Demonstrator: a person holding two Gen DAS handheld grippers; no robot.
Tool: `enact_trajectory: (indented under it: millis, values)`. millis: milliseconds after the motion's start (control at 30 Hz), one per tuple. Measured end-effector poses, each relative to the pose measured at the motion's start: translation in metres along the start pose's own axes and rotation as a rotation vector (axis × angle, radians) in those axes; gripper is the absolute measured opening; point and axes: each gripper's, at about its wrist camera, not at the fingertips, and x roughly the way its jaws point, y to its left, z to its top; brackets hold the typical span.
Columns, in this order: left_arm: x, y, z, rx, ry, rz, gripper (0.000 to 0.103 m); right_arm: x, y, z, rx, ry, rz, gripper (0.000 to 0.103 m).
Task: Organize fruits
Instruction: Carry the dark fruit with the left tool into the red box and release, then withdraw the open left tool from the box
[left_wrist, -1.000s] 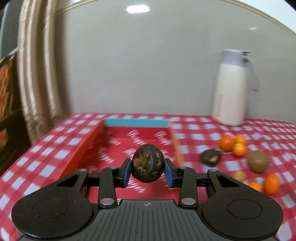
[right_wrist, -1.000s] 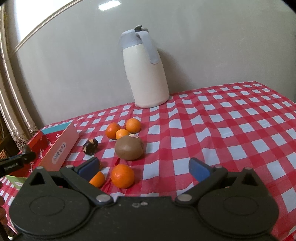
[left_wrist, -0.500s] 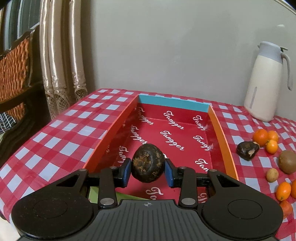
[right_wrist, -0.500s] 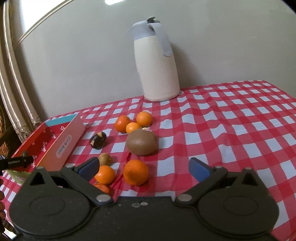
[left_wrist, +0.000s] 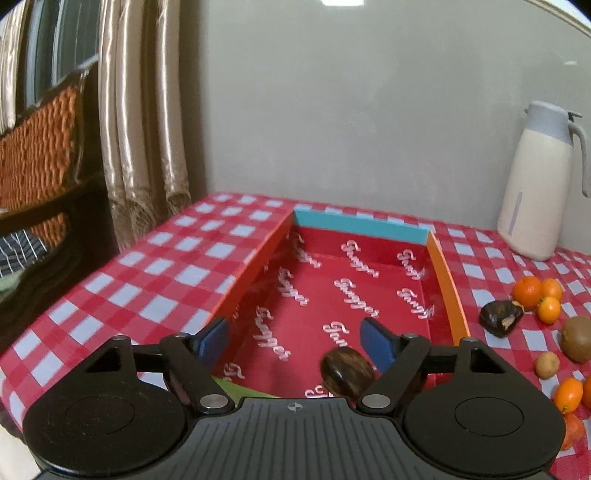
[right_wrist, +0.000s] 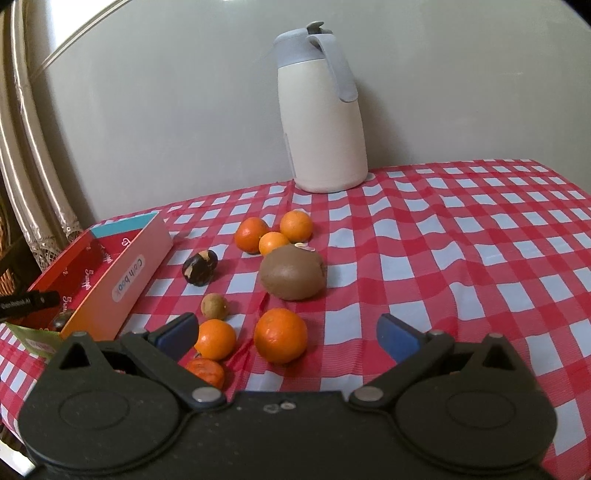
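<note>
Change: the left gripper (left_wrist: 293, 338), clamped on the dark fruit (left_wrist: 347, 373) half a second ago, now has its jaws spread; the fruit lies in the red box (left_wrist: 448, 295).
Right gripper (right_wrist: 288, 332): jaws apart, empty, above the tablecloth (right_wrist: 461, 240).
Oranges (right_wrist: 280, 335): six.
Kiwi (right_wrist: 292, 272): one.
Dark fruit outside (right_wrist: 200, 267): one.
Small tan fruit (right_wrist: 214, 306): one.
Jug (right_wrist: 323, 122): one.

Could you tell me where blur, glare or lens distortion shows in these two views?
Left wrist view: the dark fruit in the red box is motion-smeared; fisheye bends the curtain; a ceiling light glares at the top edge. Right wrist view: sharp; the kiwi and oranges cast soft shadows; the wall edge bows.
</note>
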Motion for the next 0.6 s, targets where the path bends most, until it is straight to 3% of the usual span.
enact_trajectory:
  millis: [167, 333, 600]
  values:
    - [-0.005, -0.002, 0.000, 0.004, 0.004, -0.014, 0.083, 0.000, 0.000, 0.000, 0.000, 0.001, 0.000, 0.103]
    - [-0.018, -0.014, 0.000, 0.045, -0.027, 0.010, 0.100, 0.002, 0.001, -0.001, -0.004, 0.004, -0.005, 0.103]
    - [-0.028, -0.030, 0.000, 0.074, -0.007, -0.046, 0.103, 0.005, -0.001, -0.002, -0.005, 0.015, -0.018, 0.103]
